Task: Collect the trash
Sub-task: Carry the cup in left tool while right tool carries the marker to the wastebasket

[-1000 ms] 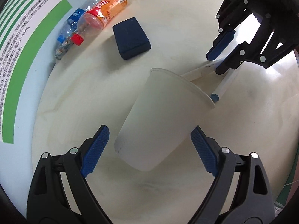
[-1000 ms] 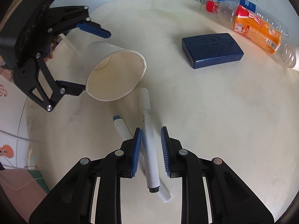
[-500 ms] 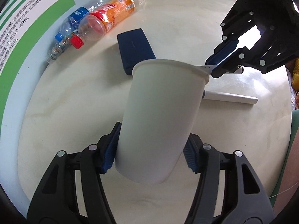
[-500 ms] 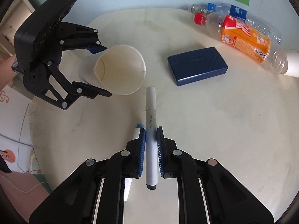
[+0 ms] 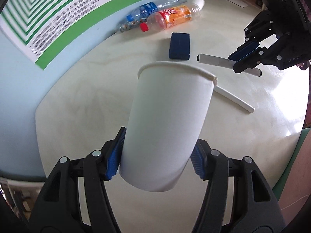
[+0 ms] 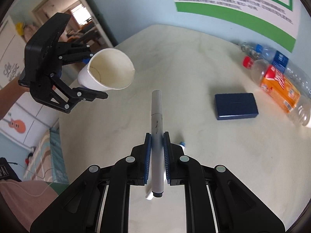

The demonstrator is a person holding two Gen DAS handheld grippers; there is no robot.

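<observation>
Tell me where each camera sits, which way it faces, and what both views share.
Left wrist: on the left gripper, facing down along its fingers at the paper cup it grips.
Right wrist: on the right gripper, facing down at its clamped marker; a forearm shows at left.
Shared: table, blue case, bottles.

Pale counter [image 6: 194, 62] carrying scattered trash

Two plastic bottles [image 6: 279, 81] are lying at right, a navy box [image 6: 236, 106] at centre right, a white marker [image 5: 233, 99] resting below centre.
</observation>
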